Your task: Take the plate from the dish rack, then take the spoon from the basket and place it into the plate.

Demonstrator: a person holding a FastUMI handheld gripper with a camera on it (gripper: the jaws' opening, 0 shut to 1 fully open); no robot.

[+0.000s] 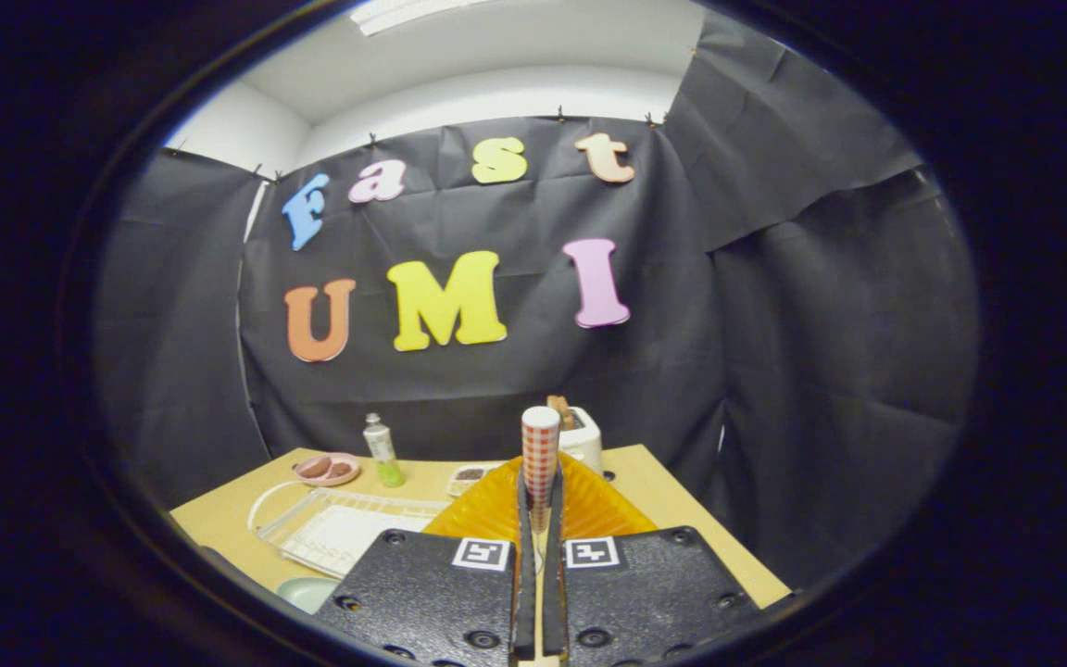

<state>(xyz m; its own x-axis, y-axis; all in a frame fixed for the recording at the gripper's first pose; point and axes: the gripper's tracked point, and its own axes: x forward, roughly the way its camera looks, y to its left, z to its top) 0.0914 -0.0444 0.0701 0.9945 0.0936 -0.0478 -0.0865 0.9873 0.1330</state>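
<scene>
The gripper (540, 519) has its fingers clenched on the spoon (540, 459), which stands upright between them, its red-and-white checked handle rising above the fingertips. Both fingers press against its lower part.

Just beyond the fingers, at 12 o'clock, lies an orange ribbed basket (589, 505), spread out behind the spoon. Past it, still near 12 o'clock, stands a white toaster (582, 437) with a slice of bread in its slot.

At 10 o'clock from the fingers sits a clear dish rack (339, 533) with a white curved rim on its far side. Close under the gripper body at 9 o'clock a pale green plate (307, 593) shows its edge, partly hidden. Farther off at 11 o'clock are a small pink dish (327, 469) holding brown pieces, a tube (383, 451) with a green base, and a small clear box (469, 477) with dark contents.

All rest on a light wooden table (219, 519) whose corner points away at 1 o'clock. Black cloth (821, 324) walls the booth on three sides, pinned along its top; above it are a white wall and a ceiling with a light strip (404, 11).
</scene>
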